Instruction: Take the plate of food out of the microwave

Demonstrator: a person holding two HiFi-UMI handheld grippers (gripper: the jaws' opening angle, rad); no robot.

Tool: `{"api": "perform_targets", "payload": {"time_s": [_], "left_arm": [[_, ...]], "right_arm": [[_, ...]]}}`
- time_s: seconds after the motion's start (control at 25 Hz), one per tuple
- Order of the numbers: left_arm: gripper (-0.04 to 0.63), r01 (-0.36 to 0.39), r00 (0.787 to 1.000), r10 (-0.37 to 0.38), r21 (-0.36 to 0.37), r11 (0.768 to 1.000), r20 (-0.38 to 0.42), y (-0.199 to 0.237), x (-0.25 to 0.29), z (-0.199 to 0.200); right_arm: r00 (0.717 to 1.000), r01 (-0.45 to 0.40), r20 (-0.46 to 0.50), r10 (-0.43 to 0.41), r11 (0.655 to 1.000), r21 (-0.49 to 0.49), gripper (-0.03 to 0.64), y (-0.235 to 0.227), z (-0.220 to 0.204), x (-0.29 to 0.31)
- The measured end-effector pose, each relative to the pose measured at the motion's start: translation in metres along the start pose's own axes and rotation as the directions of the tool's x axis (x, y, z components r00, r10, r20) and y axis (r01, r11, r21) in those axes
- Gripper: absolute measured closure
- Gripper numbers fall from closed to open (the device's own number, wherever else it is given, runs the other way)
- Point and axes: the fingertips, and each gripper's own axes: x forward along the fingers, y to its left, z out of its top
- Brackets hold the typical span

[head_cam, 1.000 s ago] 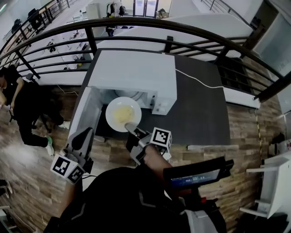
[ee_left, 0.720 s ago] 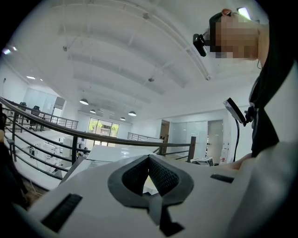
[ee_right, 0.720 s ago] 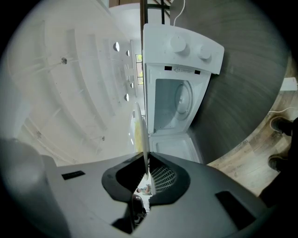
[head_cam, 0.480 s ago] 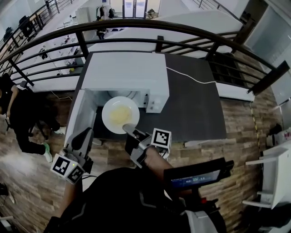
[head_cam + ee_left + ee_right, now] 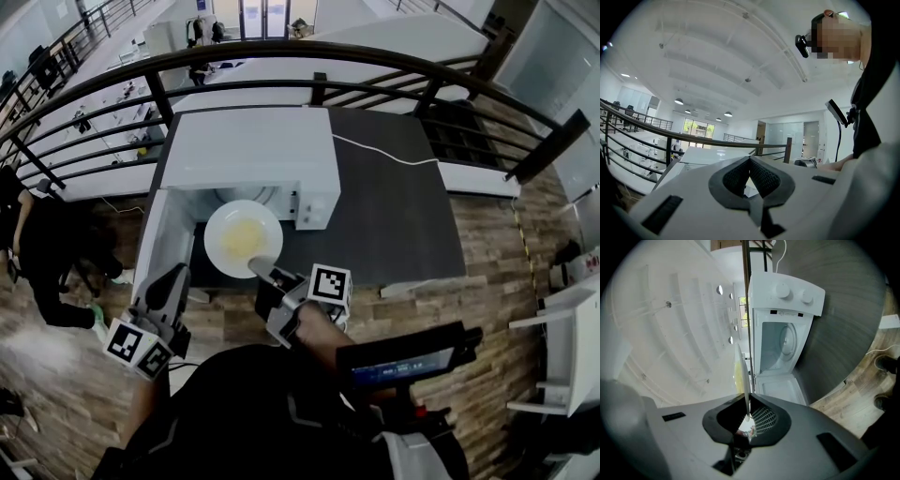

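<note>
A white microwave (image 5: 248, 150) stands on a dark table (image 5: 394, 206) with its door (image 5: 164, 248) swung open to the left. A white plate (image 5: 242, 237) with yellow food hangs level just outside the open cavity. My right gripper (image 5: 264, 270) is shut on the plate's near rim. In the right gripper view the plate (image 5: 740, 366) shows edge-on between the jaws of the right gripper (image 5: 749, 416), with the empty cavity (image 5: 780, 345) beyond. My left gripper (image 5: 169, 286) hangs low beside the door, holding nothing. In its own view the left gripper (image 5: 750, 161) has its pads together.
A black railing (image 5: 281, 52) curves behind the table. A white power cord (image 5: 384, 150) runs across the tabletop to the right of the microwave. A person (image 5: 37, 244) crouches on the wooden floor at the left. White furniture (image 5: 562, 366) stands at the right.
The whole view has drifted a little to the left. The plate stays in my right gripper at the microwave's mouth. My left gripper has not moved.
</note>
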Motion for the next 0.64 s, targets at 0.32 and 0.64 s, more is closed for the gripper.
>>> {"api": "perform_targets", "payload": {"time_s": [0.32, 0.64], "left_arm": [[0.591, -0.010, 1.000, 0.010, 0.005, 1.000, 0.005, -0.001, -0.004, 0.001], [0.591, -0.007, 1.000, 0.007, -0.007, 1.000, 0.000, -0.010, -0.006, -0.004]], "right_arm": [[1.000, 0.013, 0.012, -0.013, 1.000, 0.008, 0.597, -0.004, 0.002, -0.005], [1.000, -0.012, 0.014, 0.012, 1.000, 0.014, 0.597, 0.002, 0.002, -0.012]]}}
